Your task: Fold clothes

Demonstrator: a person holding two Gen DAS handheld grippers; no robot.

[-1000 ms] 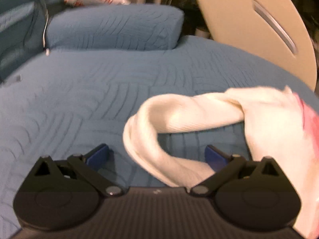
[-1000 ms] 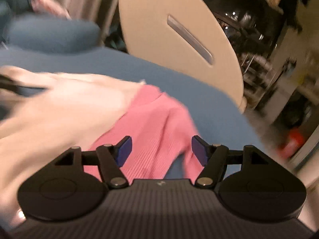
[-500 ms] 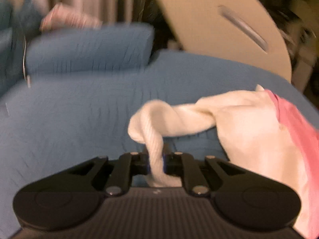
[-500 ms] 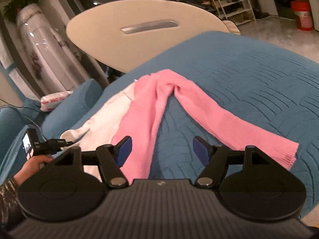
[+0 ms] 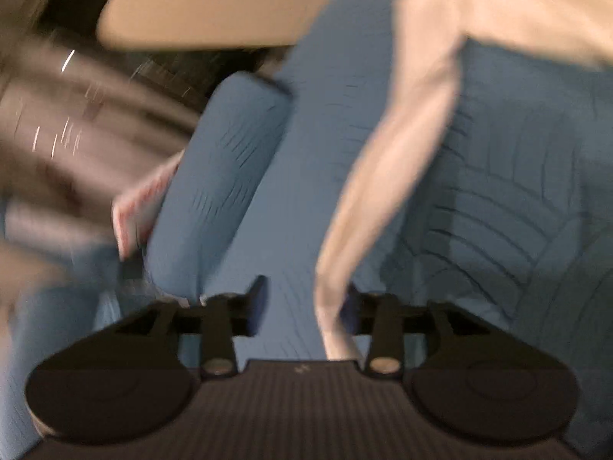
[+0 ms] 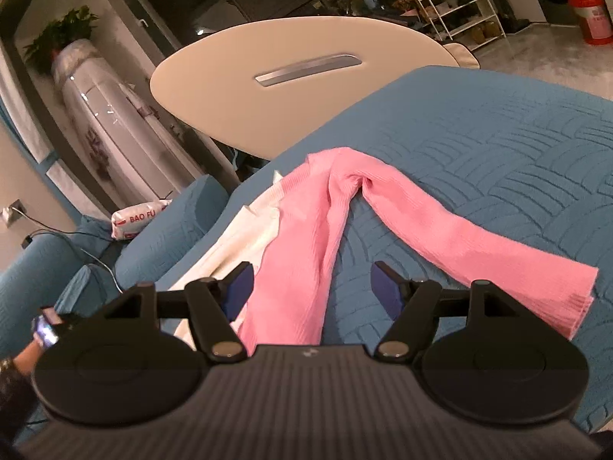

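Pink sleeve (image 6: 291, 253) on the bed (image 6: 498, 161), long axis running away between the released jaws of the right gripper (image 6: 312, 287). Left gripper (image 5: 302, 303) jaws opening around the white sleeve (image 5: 383, 176); right nearer.

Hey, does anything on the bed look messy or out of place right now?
Yes. The pink garment lies crumpled on the blue quilt, its two long parts splayed in an upside-down V rather than laid flat, overlapping the white garment beside it. Neither looks folded yet.
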